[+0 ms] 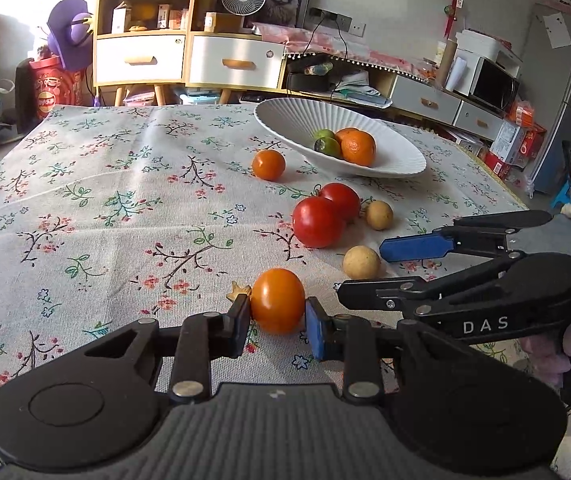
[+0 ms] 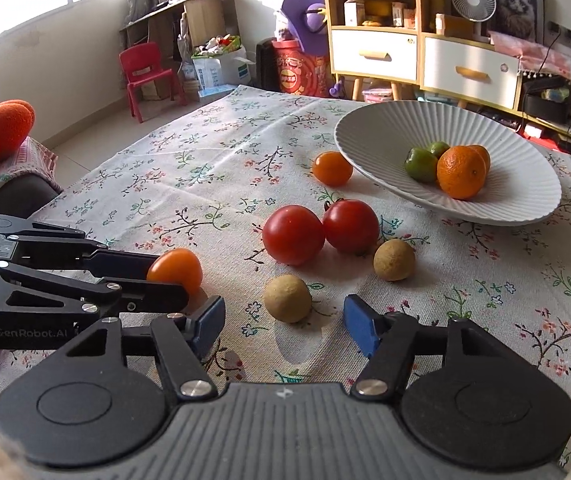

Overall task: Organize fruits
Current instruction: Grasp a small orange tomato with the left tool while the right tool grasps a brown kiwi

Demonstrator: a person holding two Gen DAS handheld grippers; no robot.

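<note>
**Ana:** So how far along is the sorting, by your eye?

**Ben:** Partly done, I'd say. The white ribbed bowl (image 2: pixel 369 136) already has two oranges (image 2: pixel 461 172) and two green citrus fruits (image 2: pixel 420 165) in it. Left on the floral tablecloth (image 1: pixel 85 200) are two red tomatoes (image 2: pixel 293 234), two tan longan-like fruits (image 2: pixel 288 298), and a small orange tomato (image 2: pixel 332 168) just beside the bowl's near rim.

**Ana:** And the other orange one?

**Ben:** That orange tomato (image 1: pixel 277 300) sits between the pads of the left gripper (image 1: pixel 277 322), which are pinched onto its two sides. Whether it has left the cloth I cannot tell; it looks right at the surface.

**Ana:** What about the right gripper (image 2: pixel 283 326)?

**Ben:** Its jaws are spread, with nothing pressed between them. The nearer tan fruit lies just ahead of the blue pads (image 2: pixel 359 326), roughly centred on the gap but not touched. In the left wrist view the tool comes in from the right, fingers angled down toward the cloth, with part of a hand (image 1: pixel 557 344) visible on its handle.

**Ana:** So both tools point downward at the near fruits?

**Ben:** Yes, side by side and close together, the bowl well beyond them. Six pieces still need a place, by my count.
</note>
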